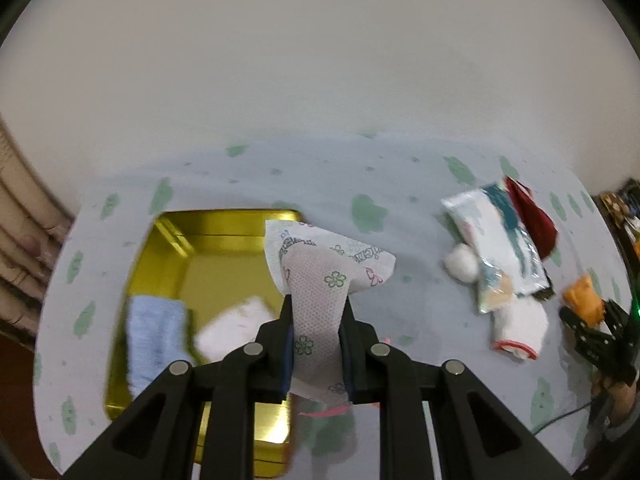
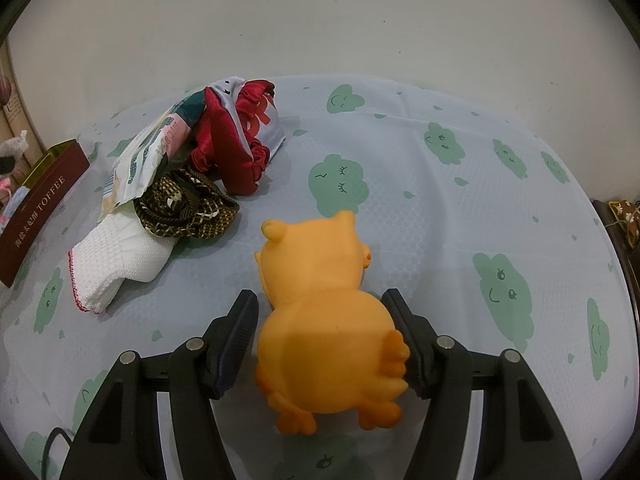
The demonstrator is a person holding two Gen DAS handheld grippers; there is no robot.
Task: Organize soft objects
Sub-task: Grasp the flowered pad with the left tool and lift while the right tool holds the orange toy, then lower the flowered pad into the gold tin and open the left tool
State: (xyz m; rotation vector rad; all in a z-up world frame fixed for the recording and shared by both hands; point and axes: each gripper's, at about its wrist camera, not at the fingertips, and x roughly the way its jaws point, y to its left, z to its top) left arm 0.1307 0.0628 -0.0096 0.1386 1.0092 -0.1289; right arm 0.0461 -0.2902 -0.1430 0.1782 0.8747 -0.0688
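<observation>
Left gripper [image 1: 316, 344] clamped on white flower-print packet [image 1: 320, 272], held above gold tin [image 1: 224, 240]. Tin holds blue cloth [image 1: 156, 340] and white cloth [image 1: 236, 328]. Right gripper [image 2: 324, 340] half open, jaws flanking orange rubber owl [image 2: 320, 320] on tablecloth [image 2: 460, 200]; squeeze unclear. Unsorted: wipes pack [image 1: 492, 248], red fabric [image 2: 236, 148], white sock [image 2: 116, 268].

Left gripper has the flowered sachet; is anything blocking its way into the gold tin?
Nothing visible does. The left gripper holds the flowered sachet at the open gold tin, right edge. A blue cloth and white cloth lie inside, leaving bare floor.
</observation>
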